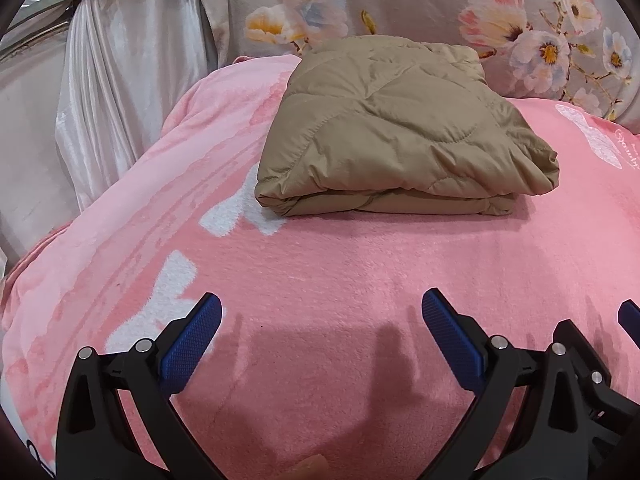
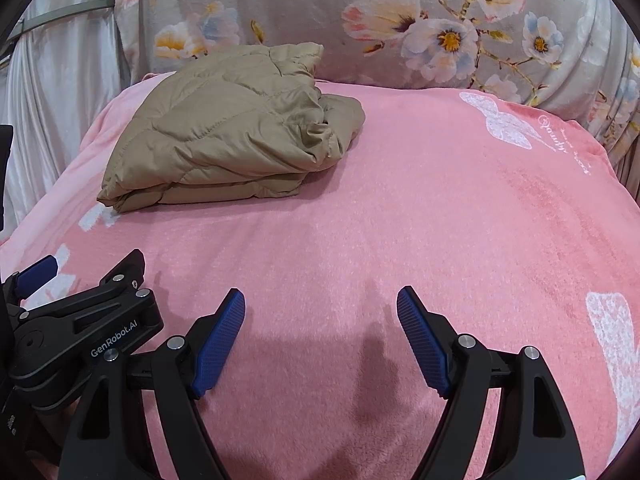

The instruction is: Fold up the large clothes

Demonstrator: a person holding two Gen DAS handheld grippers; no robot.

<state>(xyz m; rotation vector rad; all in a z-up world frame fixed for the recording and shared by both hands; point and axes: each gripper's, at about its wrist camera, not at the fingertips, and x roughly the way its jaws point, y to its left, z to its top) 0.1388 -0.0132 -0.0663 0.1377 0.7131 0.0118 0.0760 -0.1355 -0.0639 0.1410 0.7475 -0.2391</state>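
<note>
Two handheld grippers hover side by side over a pink blanket [image 1: 360, 272], both spread wide and holding nothing. A tan quilted jacket [image 1: 400, 132] lies folded into a thick, squarish bundle on the blanket, well ahead of both tools and close to the floral bedding [image 1: 420, 4] banked up behind it. Seen from the left wrist, the left gripper [image 1: 322, 336] shows its blue ribbed pads [image 1: 188, 348] parted with only bare pink fleece between them, and the bundle sits ahead and slightly to the right. Part of the right gripper shows at that view's lower right edge. From the right wrist, the right gripper [image 2: 320, 336] is likewise wide apart and empty above the blanket, with the folded jacket ahead to its left, a rumpled fold of fabric bulging from the bundle's right side. The left gripper's black body sits just beside it at the lower left. White butterfly prints [image 2: 504, 124] mark the blanket, and pale satin curtains [image 1: 100, 92] hang along the left.
</note>
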